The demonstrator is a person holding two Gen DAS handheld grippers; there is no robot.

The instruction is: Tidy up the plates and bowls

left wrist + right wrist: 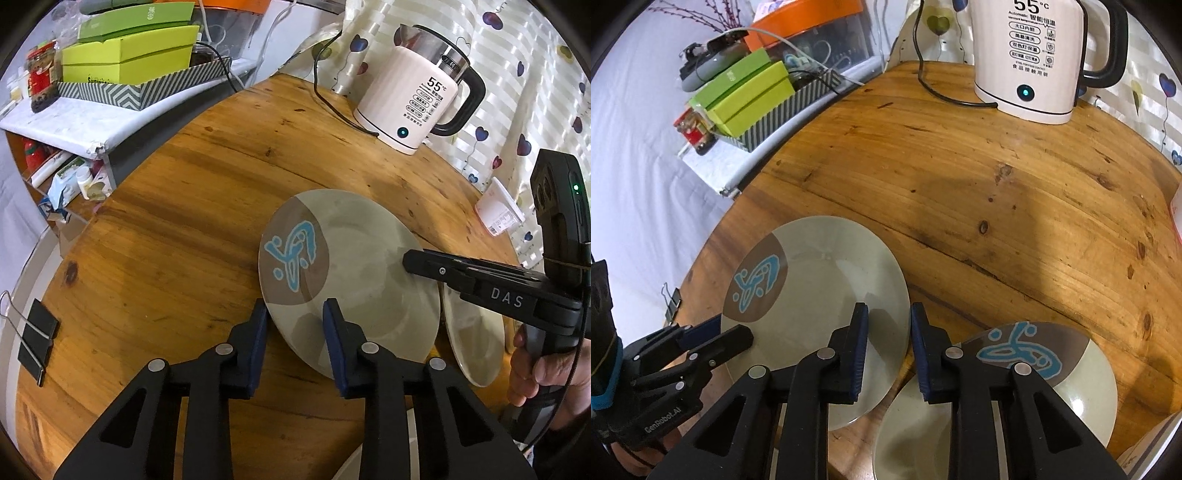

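Between both grippers' jaws, opposite rims of the plate [354, 266].

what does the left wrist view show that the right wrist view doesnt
Only the left wrist view: a red-labelled jar on the side shelf, the clutter under that shelf, and the kettle's steel spout.

Only the right wrist view: the blue motif on the second plate, and a grey device on top of the green boxes.

Both: the wooden table, the white kettle, the first plate with both grippers at its rim, left gripper and right gripper, and the binder clips.
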